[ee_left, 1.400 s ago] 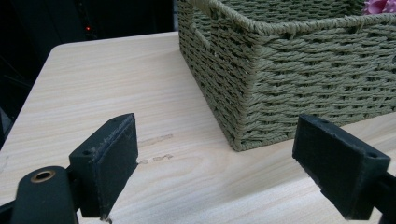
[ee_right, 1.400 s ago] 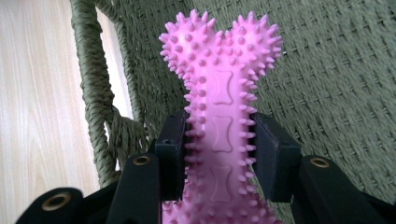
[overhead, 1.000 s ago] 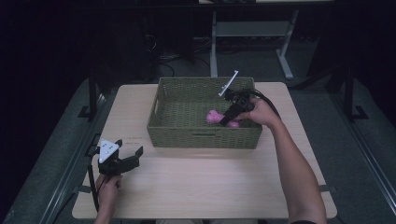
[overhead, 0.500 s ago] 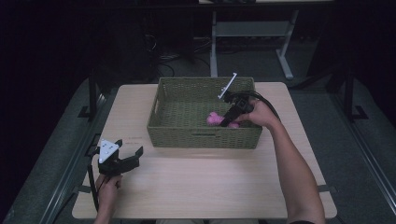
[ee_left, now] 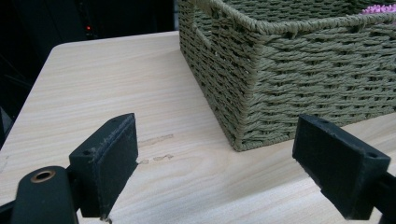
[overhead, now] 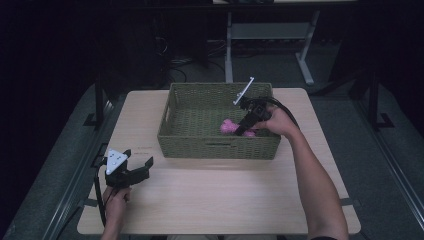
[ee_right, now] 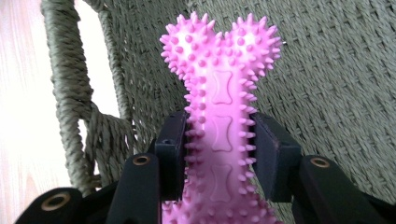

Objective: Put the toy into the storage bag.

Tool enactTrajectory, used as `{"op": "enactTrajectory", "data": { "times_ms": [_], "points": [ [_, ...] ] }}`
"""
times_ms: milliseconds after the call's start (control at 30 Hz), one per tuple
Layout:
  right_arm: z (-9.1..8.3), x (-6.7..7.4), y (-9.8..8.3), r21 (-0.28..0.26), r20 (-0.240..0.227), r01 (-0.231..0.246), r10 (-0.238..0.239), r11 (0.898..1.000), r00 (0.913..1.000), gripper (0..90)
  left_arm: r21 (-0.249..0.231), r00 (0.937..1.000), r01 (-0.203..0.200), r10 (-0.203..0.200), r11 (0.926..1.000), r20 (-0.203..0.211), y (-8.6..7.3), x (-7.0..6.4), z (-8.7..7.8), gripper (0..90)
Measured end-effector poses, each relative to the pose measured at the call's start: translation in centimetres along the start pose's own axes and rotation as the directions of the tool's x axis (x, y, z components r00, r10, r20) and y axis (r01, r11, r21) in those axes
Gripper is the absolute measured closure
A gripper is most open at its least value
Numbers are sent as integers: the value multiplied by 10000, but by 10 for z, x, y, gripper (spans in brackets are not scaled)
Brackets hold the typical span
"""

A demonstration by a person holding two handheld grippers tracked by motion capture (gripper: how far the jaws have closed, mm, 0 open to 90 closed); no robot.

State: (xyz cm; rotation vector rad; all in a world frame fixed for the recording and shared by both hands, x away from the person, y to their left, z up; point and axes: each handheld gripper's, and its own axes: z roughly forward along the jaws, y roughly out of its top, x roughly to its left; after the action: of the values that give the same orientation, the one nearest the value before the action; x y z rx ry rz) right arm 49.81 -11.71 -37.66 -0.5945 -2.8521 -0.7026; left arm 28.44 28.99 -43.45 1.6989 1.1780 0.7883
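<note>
The pink spiked bone toy sits between the two black jaws of the right tool, which pinch it at mid-shaft from either side; its knobbed end rises toward 12 o'clock of the right gripper view, past the jaw tips. In the high view the toy is inside the green woven basket, at the right part of its floor, with the right tool reaching in from about 2 o'clock (the person's hand wraps its body). The basket stands on the pale tabletop. At 8 o'clock of the basket, well apart from it, the left tool stands with jaws spread, nothing between them.
</note>
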Motion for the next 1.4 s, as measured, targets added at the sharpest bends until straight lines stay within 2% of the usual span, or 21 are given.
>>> {"op": "enactTrajectory", "data": {
  "times_ms": [167,300,533,733,900,1133,1400],
  "points": [
    [0,2,4,-6,-10,48,-48,10000,10000,559,3,10000,10,-10,10000,-11,0,0,0,136],
    [-3,1,6,-310,-105,-76,73,9995,9999,558,-1,10000,9,-9,10000,-29,0,1,-1,137],
    [-4,3,6,-73,-22,-120,120,9999,9999,538,9,10000,9,-9,10000,-18,0,1,0,136],
    [-7,6,6,-98,58,-25,26,9999,10000,523,13,10000,9,-9,10000,-10,0,0,0,137],
    [-12,9,5,-206,100,-56,58,9998,9999,461,31,10000,-28,28,10000,17,0,0,0,137],
    [-19,12,0,-498,233,-138,149,9987,9996,436,18,10000,-95,95,10000,19,1,-2,1,137],
    [-37,20,-4,-920,429,-168,208,9956,9989,417,46,10000,-71,71,10000,6,1,-2,1,137]
  ]
}}
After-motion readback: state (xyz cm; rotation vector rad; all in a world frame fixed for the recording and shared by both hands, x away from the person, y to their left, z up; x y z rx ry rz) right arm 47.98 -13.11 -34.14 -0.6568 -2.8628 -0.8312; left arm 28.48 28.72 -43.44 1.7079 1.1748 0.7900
